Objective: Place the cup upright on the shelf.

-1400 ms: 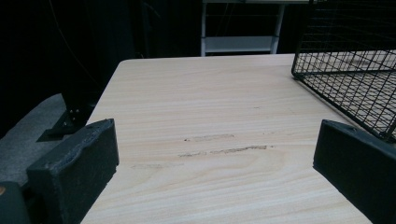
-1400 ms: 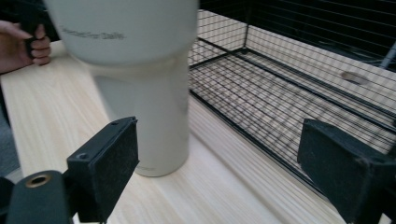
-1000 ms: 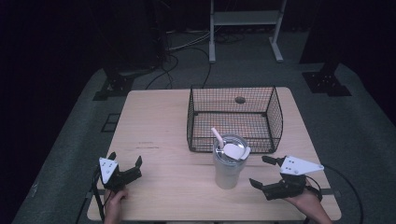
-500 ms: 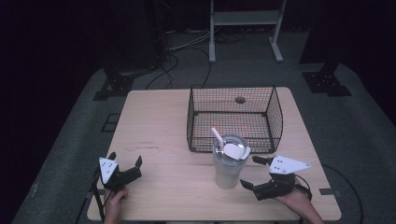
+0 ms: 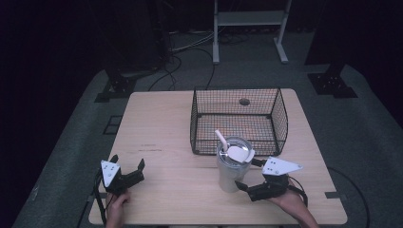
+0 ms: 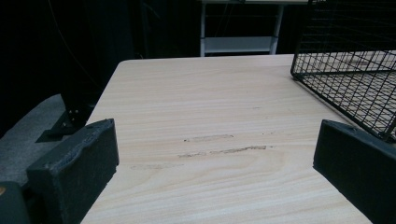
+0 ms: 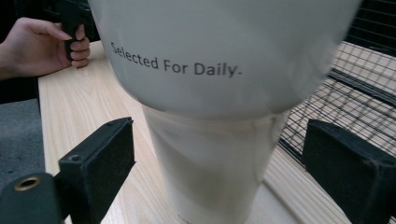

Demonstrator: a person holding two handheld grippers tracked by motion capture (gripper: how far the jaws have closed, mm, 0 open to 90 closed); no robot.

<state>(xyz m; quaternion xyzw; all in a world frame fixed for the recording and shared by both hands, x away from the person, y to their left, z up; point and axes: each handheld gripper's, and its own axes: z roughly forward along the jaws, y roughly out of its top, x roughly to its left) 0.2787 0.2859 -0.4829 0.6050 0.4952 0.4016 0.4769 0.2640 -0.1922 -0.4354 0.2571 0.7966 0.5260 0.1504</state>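
Observation:
A white tumbler [image 5: 232, 170] with a lid and a straw stands on the wooden table [image 5: 161, 123], just in front of a black wire basket [image 5: 237, 118]. My right gripper [image 5: 248, 175] is open at the tumbler's right side, low against its base. In the right gripper view the tumbler [image 7: 219, 88], printed "Selected For Daily.", stands between the two spread jaws of the gripper [image 7: 217, 156], which do not touch it. My left gripper [image 5: 127, 172] rests open near the front left corner, holding nothing. In its own view the gripper [image 6: 217, 156] faces bare wood.
The basket [image 6: 348, 70] lies to the right in the left gripper view and holds nothing that I can see. The person's other hand [image 7: 44, 44] grips the left gripper's handle across the table. Dark floor, cables and a stand lie beyond the table's far edge.
My right gripper has slid left across the table toward the tumbler, and its jaws now straddle the tumbler's lower part. The left gripper has stayed put.

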